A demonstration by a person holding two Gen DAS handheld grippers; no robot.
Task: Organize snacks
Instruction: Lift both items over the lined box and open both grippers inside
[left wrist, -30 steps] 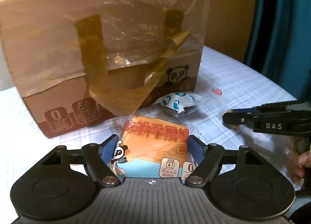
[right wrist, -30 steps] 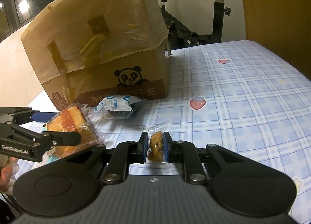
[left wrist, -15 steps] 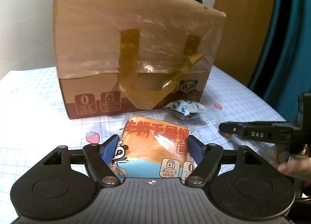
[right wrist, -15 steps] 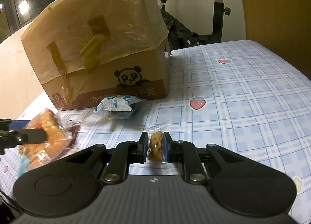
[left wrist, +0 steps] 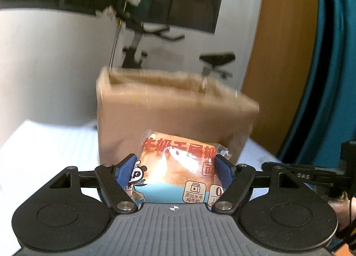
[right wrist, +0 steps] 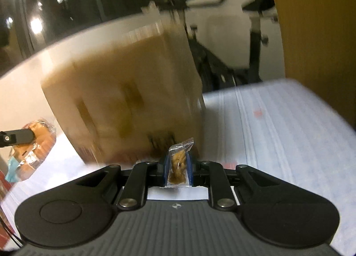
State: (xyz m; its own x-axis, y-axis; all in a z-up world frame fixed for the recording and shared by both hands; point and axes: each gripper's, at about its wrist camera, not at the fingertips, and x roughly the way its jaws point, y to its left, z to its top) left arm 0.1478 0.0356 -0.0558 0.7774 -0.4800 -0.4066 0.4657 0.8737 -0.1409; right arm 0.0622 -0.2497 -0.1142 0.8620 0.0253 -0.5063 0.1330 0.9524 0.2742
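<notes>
Left wrist view: the left gripper (left wrist: 175, 171) grasped a bread packet (left wrist: 178, 167) between its blue pads, near a blurred cardboard box (left wrist: 173, 109). The right gripper (right wrist: 177, 167) was clenched on a small clear snack sachet (right wrist: 178, 162), with the box just beyond on the table (right wrist: 278, 127).

A wrapped orange bread packet (left wrist: 178, 167) with red lettering sits clamped near the camera, before the blurred brown cardboard box (left wrist: 173, 109). A small clear packet of brown snack (right wrist: 178, 162) stands upright, pinched.
</notes>
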